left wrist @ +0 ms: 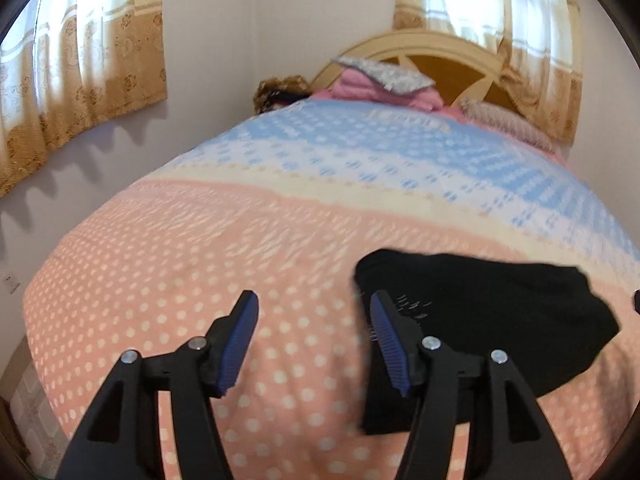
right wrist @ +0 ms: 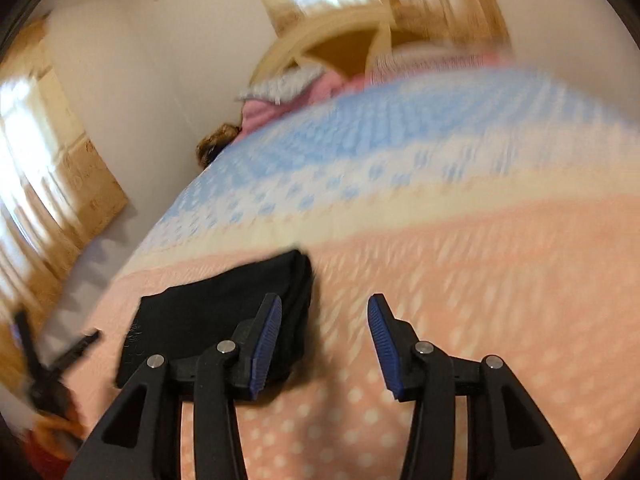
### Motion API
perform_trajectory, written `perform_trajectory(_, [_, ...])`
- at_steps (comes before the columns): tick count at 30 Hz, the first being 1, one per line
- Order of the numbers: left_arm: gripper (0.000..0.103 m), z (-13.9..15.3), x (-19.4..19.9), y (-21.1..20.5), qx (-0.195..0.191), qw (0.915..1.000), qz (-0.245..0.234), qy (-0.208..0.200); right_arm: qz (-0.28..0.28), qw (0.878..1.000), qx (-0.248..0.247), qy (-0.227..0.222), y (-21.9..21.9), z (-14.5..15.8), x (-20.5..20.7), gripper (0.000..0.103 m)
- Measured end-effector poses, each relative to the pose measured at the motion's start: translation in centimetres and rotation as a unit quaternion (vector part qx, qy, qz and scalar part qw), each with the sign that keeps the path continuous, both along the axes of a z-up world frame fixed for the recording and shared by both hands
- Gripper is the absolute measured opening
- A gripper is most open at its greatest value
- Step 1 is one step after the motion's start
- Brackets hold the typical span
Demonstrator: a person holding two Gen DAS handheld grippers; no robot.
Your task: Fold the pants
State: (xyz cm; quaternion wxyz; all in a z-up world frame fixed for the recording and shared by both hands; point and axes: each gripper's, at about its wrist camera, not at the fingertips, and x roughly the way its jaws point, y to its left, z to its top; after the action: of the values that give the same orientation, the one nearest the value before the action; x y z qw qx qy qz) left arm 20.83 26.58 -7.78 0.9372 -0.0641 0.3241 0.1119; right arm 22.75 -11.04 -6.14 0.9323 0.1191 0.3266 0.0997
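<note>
The black pants (left wrist: 480,320) lie folded into a compact dark bundle on the bed (left wrist: 200,280), resting on the pink, white-dotted part of the bedspread, on the near side of the blue and cream bands that run toward the headboard (left wrist: 440,60).

The left gripper (left wrist: 314,340) hangs over the bedspread just left of the pants. Its jaws are spread, with only dotted fabric showing between the blue pads (left wrist: 240,344); nothing is pinched. Its right finger overlaps the left edge of the pants in the left wrist view, though whether it touches the cloth cannot be told.

The right gripper (right wrist: 324,344) sits just right of the pants (right wrist: 216,320). Its jaws are spread as well, with bare bedspread between them and no cloth caught. Its left finger stands in front of the right edge of the pants, and contact cannot be judged through the blur.

At the left border of the right wrist view, beyond the pants, the left gripper (right wrist: 48,356) appears as a blurred dark shape.

Near the headboard, pink bedding (left wrist: 376,88) is piled with a grey patterned pillow (left wrist: 384,72) on top. Curtains (left wrist: 80,80) hang on the wall to the left of the bed.
</note>
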Motion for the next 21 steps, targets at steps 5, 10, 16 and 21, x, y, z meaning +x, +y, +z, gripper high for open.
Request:
perform_trajectory(5, [0.061,-1.9,1.3,-4.4,0.014,0.9991,-0.035,0.021,0.093,0.991,-0.095,-0.01,7.9,0.1,0.2,0.004])
perform_trajectory(10, [0.066,-6.1,2.7,-4.8,0.026,0.9955,-0.016,0.09,0.062,0.988,-0.11,0.093,9.5,-5.8,3.2,0.004])
perform_trajectory(16, [0.087,-6.5,3.0,-2.5,-0.013,0.9947,0.011,0.101,0.065,0.988,-0.127,0.066,10.9,-6.2,3.1,0.004])
perform_trajectory(21, [0.086,-4.5,0.4,-4.3,0.018,0.9959,0.005,0.088,0.059,0.991,-0.098,0.076,10.0,-5.0,1.8,0.005])
